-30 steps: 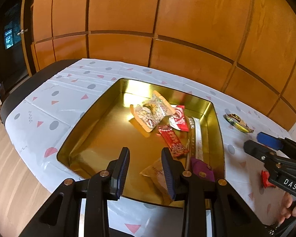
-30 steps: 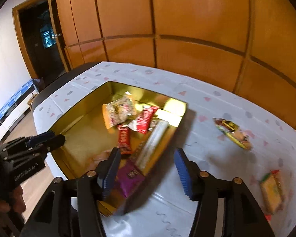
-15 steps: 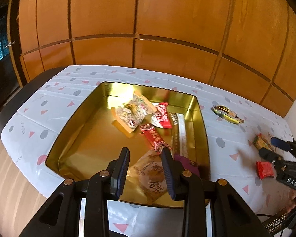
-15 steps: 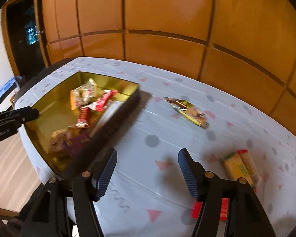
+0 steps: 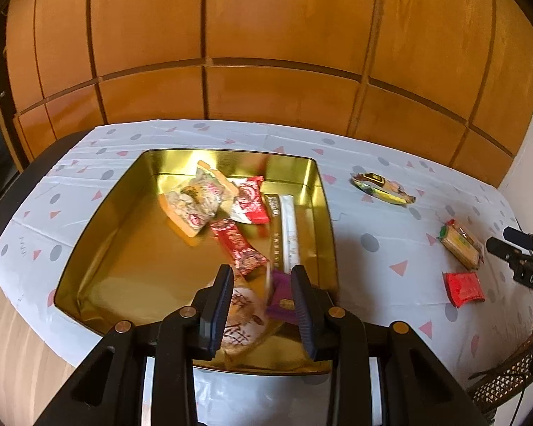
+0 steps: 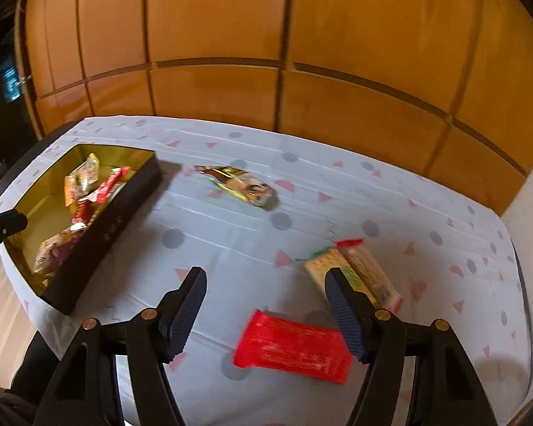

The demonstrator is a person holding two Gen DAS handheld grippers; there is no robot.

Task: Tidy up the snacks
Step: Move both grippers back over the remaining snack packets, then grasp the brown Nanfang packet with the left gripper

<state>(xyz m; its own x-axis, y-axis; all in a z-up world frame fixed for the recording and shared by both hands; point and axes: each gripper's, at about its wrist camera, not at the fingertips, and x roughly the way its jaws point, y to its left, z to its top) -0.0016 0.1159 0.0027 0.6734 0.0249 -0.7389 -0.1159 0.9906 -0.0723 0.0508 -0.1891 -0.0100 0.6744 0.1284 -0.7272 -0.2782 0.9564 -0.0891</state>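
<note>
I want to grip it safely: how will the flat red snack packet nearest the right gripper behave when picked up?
The flat red foil-like snack packet lies flush on the white patterned tablecloth, so it is probably light and thin, hard to get under. Its glossy wrapper may slip or crinkle between the jaws. It should not roll.

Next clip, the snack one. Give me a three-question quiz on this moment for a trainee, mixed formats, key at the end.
1. True or false: the right gripper is shut on the red packet.
2. Multiple choice: how many snack packets lie on the tablecloth outside the gold tray? A) one B) three C) five
3. Fill in: the snack lying farthest from the grippers on the cloth, beside the tray's right wall, is the ____ packet.

Key
1. False. Its jaws stand wide open above the cloth, the red packet lying loose below them.
2. B: the red packet, the cracker pack and the yellow-green one.
3. Yellow-green.
</note>
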